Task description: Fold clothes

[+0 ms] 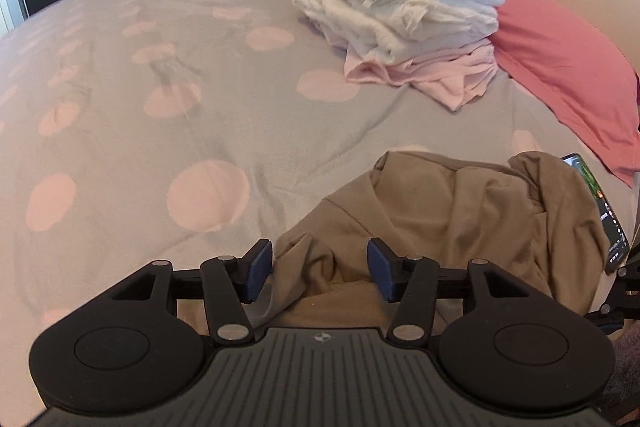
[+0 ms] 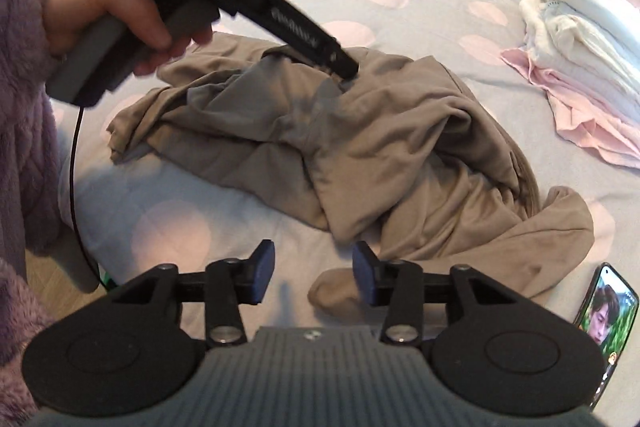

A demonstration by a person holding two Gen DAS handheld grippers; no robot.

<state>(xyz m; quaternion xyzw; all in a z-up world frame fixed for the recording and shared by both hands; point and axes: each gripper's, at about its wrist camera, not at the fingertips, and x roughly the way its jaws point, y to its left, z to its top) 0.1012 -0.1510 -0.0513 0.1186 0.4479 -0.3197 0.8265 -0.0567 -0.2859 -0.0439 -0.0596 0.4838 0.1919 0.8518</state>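
We are hovering both grippers over a crumpled tan garment [image 2: 360,147] lying mid-frame on the spotted bed [image 1: 160,87], the left gripper [image 1: 320,267] and right gripper [image 2: 314,273] each holding jaws half open on nothing. We are judging that folding is just starting; next we are needing to pinch two edges and spread it flat.

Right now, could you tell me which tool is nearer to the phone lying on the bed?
The right tool. It hangs over the near edge of the brown garment, with the phone just beside it. The left tool is over the garment's far part, further from the phone.
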